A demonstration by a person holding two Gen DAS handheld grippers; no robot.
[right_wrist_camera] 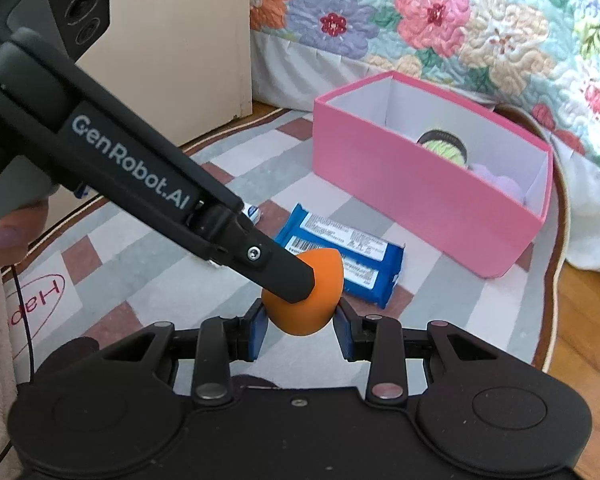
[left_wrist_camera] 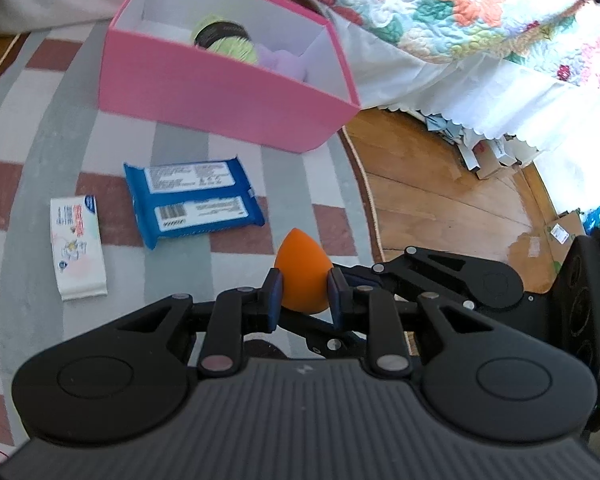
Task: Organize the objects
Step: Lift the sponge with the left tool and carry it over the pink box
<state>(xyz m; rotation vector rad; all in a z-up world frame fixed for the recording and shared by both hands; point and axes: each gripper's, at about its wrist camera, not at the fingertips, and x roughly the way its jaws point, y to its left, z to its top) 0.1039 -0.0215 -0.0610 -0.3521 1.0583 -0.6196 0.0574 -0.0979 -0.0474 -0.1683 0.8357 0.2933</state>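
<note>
The pink box [left_wrist_camera: 228, 96] stands at the far edge of the striped rug [left_wrist_camera: 40, 128], close to the bed with the flowered quilt [right_wrist_camera: 460, 20], and it already holds a green round thing with a dark band [left_wrist_camera: 224, 38] and something soft and lilac [left_wrist_camera: 280, 60] beside it; so a part of the sorting seems done. Now the orange sponge [left_wrist_camera: 302, 276], shaped like an egg, is in the air above the near part of the rug. Both tools grip it together: the left gripper [left_wrist_camera: 302, 296] pinches it between its blue pads, and the right gripper [right_wrist_camera: 300, 326] presses its own pads on the two sides of the same sponge [right_wrist_camera: 304, 296]. In the right view one finger of the left gripper [right_wrist_camera: 288, 280] lies across the sponge. I judge that this sponge is on its way to the box but has not yet reached it. Two things are left on the rug: the blue packet [left_wrist_camera: 194, 196] in the middle, just before the box, and the white packet [left_wrist_camera: 78, 248] near it, toward the left edge.
</note>
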